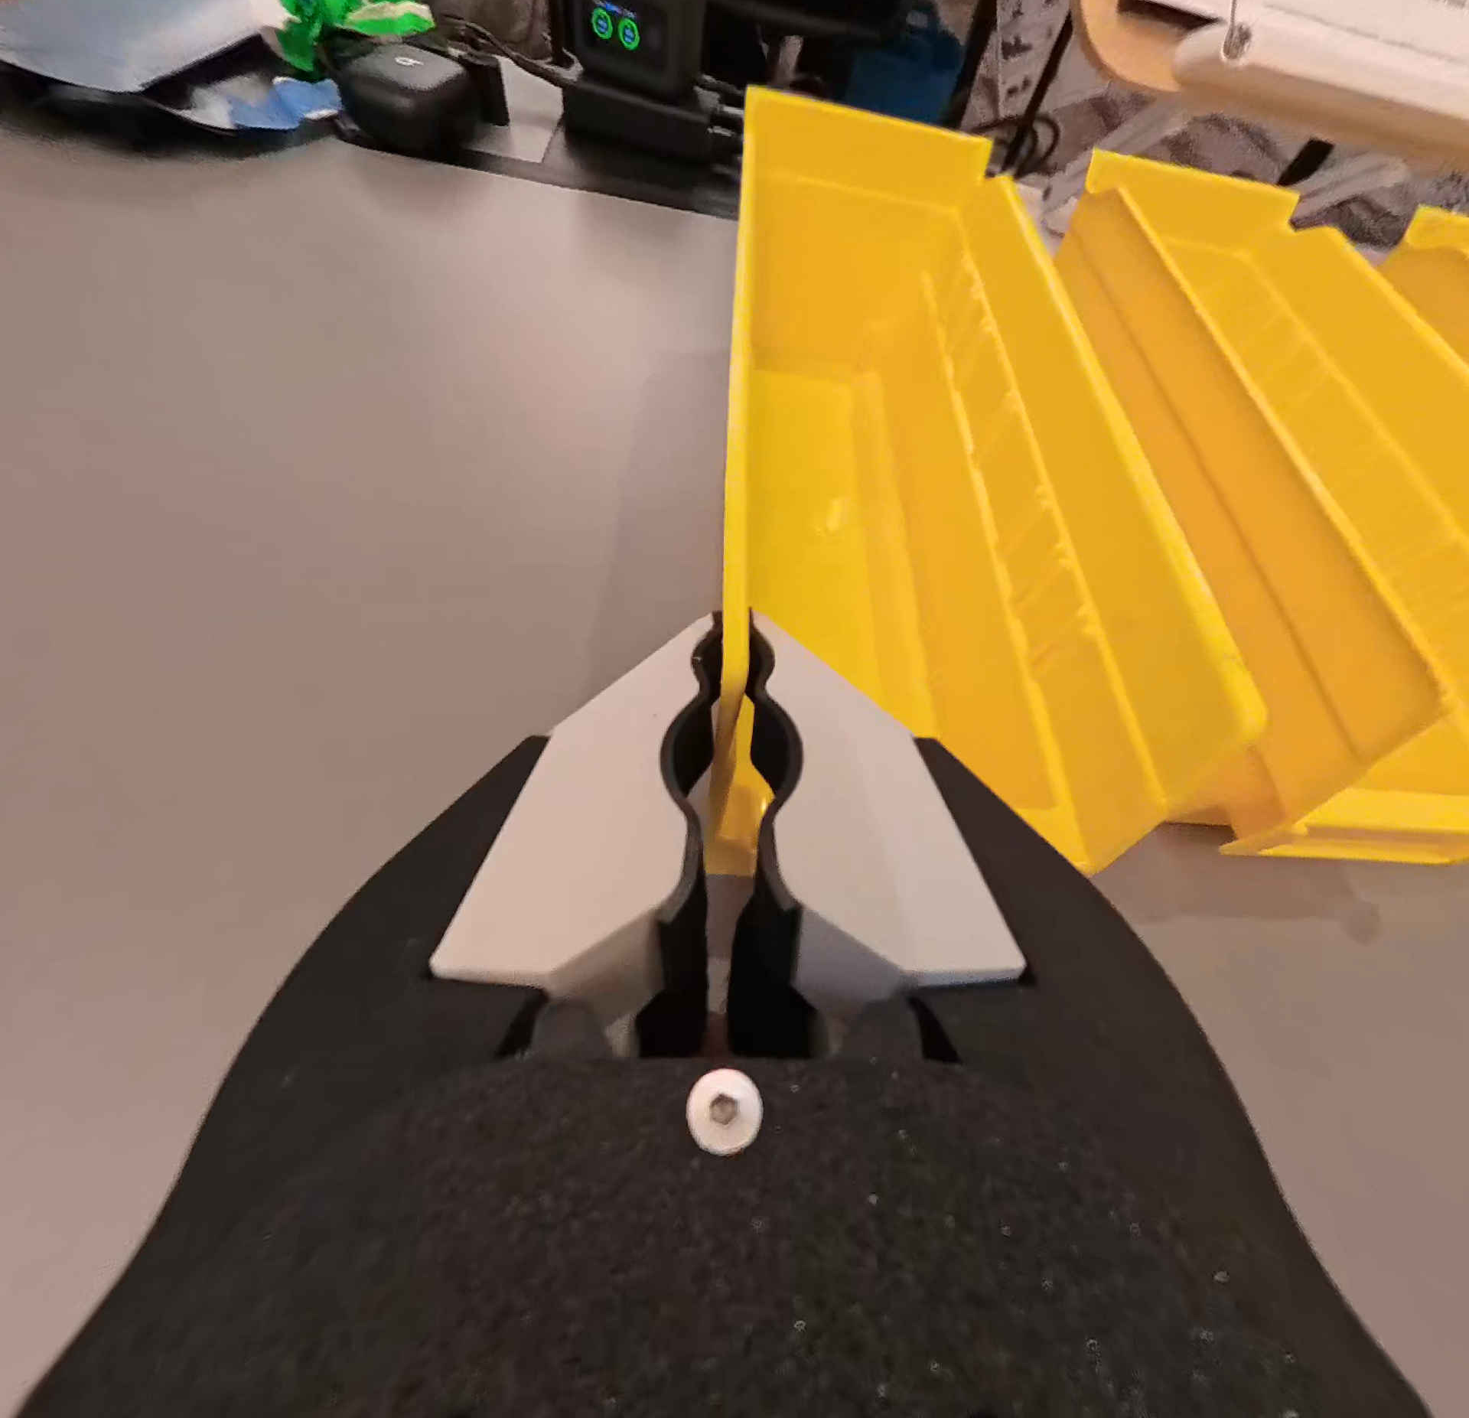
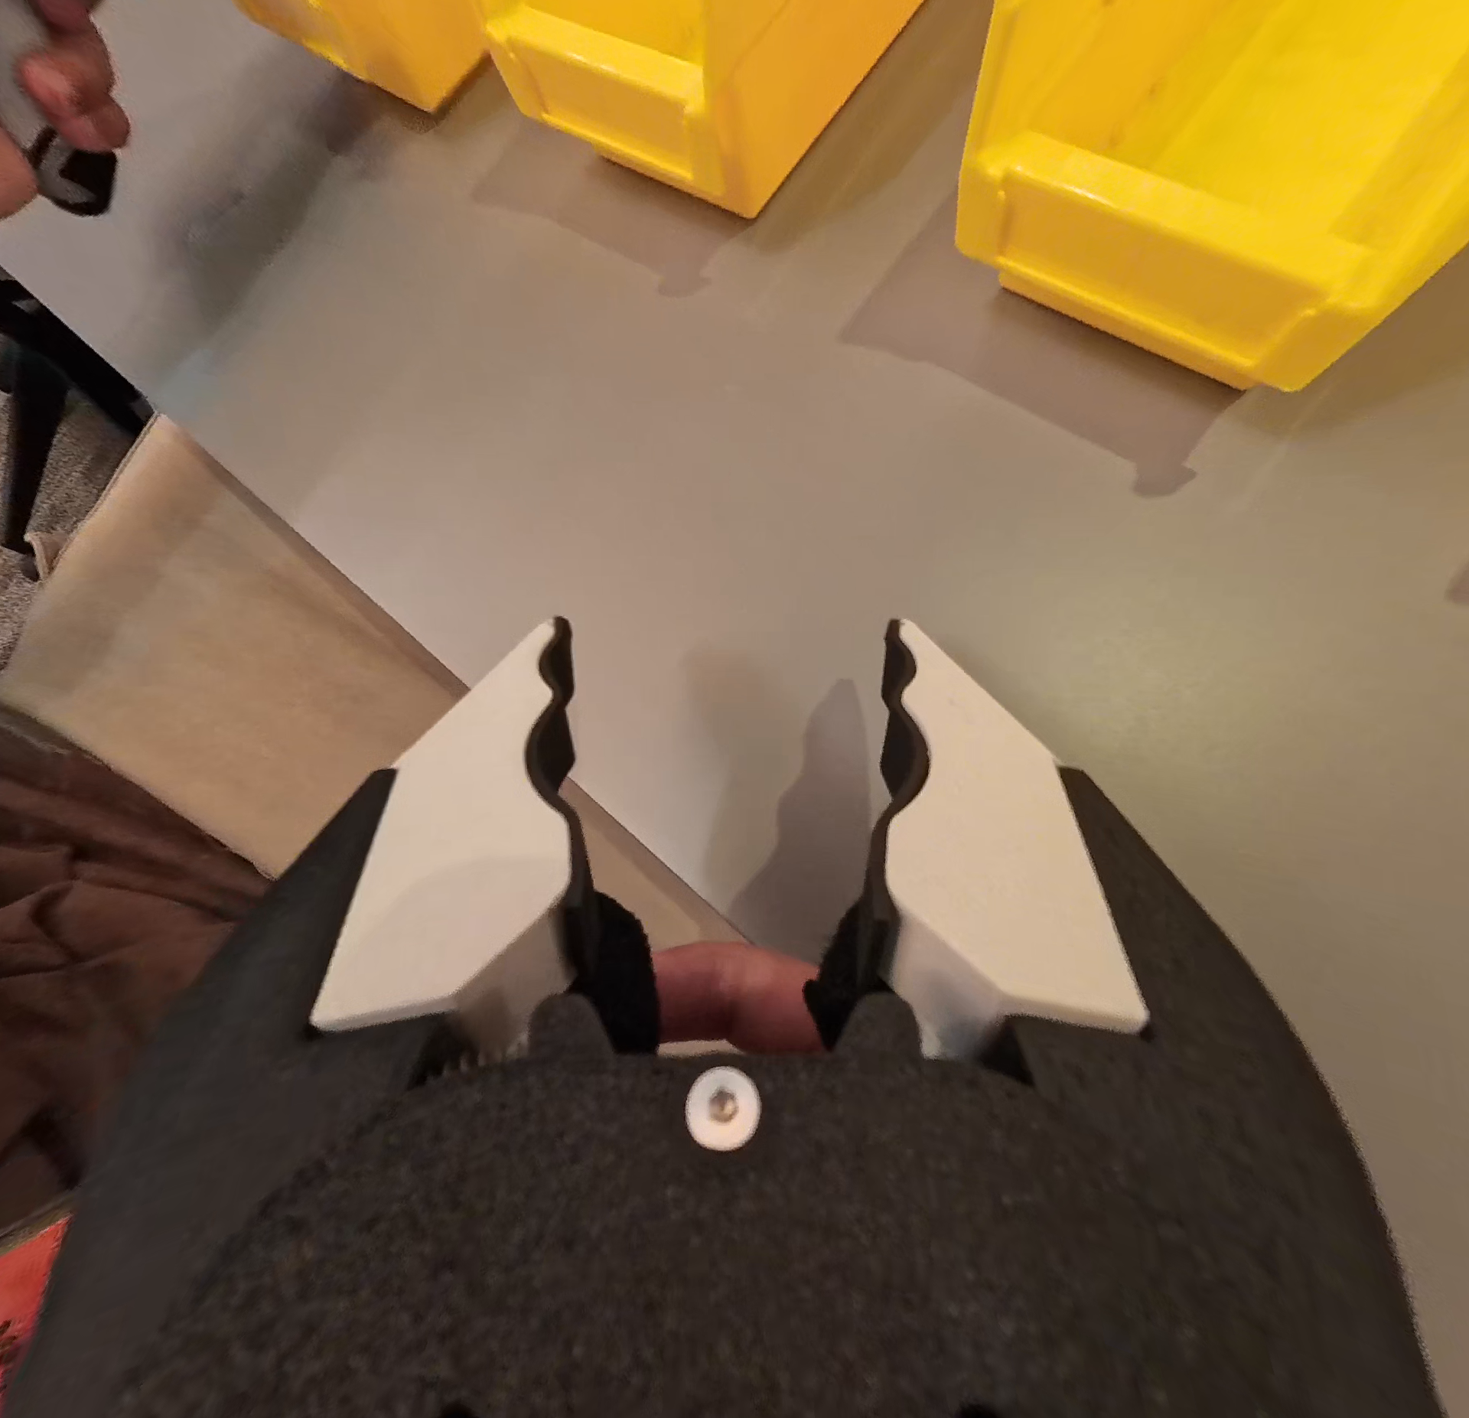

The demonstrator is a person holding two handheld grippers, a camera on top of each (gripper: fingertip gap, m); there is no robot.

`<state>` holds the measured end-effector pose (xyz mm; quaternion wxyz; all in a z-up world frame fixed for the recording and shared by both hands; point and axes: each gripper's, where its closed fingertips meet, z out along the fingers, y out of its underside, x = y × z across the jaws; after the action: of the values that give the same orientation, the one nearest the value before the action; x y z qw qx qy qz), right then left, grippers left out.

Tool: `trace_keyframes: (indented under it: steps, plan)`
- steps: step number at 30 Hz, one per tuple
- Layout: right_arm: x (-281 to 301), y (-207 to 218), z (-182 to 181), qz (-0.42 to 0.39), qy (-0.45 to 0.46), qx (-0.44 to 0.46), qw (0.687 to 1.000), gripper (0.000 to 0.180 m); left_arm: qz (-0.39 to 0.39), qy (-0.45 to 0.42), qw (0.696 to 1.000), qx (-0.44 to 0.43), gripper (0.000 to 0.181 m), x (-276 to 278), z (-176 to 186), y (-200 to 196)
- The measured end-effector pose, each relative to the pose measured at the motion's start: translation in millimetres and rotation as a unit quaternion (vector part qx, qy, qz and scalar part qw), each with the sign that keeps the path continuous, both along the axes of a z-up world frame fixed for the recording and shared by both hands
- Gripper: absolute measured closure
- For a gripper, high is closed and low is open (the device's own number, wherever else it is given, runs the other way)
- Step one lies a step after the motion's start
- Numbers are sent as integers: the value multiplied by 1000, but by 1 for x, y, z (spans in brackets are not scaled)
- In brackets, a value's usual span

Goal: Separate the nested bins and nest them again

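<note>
Left gripper: pinched on the side wall of the near bin, close to that wall's front corner; the thin wall runs straight ahead out of the tips.
Right gripper: spread wide, holding nothing, hanging over bare table.
Bins: in the left view the near bin is just right of the tips, with a second bin beside it and a sliver of a third at the frame edge; all three look separated, not nested.
Bins from the right view: one bin ahead and right, another ahead, a third at upper left, blurred; I cannot match these one-to-one with the left view.
Slip risk: the grip is on a thin wall near one corner, so a lift would likely tip the bin and it could pivot or slide out of the pads.
Collision risk: the near bin seems tilted against its neighbour; swinging it right would probably knock that one.
Nesting risk: entering skew, its rim could catch on the lower bin's rim and jam.
Table edge: runs under and left of the right gripper; a cardboard box lies beyond it.
Open room: broad bare table left of the left gripper; clutter far ahead.
Right-side room: bare table ahead, up to the bin fronts.
</note>
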<state>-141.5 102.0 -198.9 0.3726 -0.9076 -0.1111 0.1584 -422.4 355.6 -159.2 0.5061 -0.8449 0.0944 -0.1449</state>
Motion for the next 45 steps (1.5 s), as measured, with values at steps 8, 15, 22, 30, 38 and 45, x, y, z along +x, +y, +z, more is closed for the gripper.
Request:
trace_keyframes:
  steps: [8,15,22,30,38,45]
  plan:
    - [3,-1,4,-7,6,9,1000,102,68,-62,993,70,181,-15,65,-27]
    - [1,0,1,1,-12,7,1000,102,45,-90,982,162,181,35,141,-51]
    - [1,1,-1,4,-25,6,1000,102,16,-75,986,145,181,127,127,-47]
    - [8,0,-1,-3,-25,7,1000,102,13,-36,992,119,181,168,86,-36]
    - [4,-1,-1,6,-26,6,1000,102,24,10,990,138,181,170,63,-32]
    - [3,-1,-5,12,-41,1,999,101,41,0,989,143,181,170,45,-33]
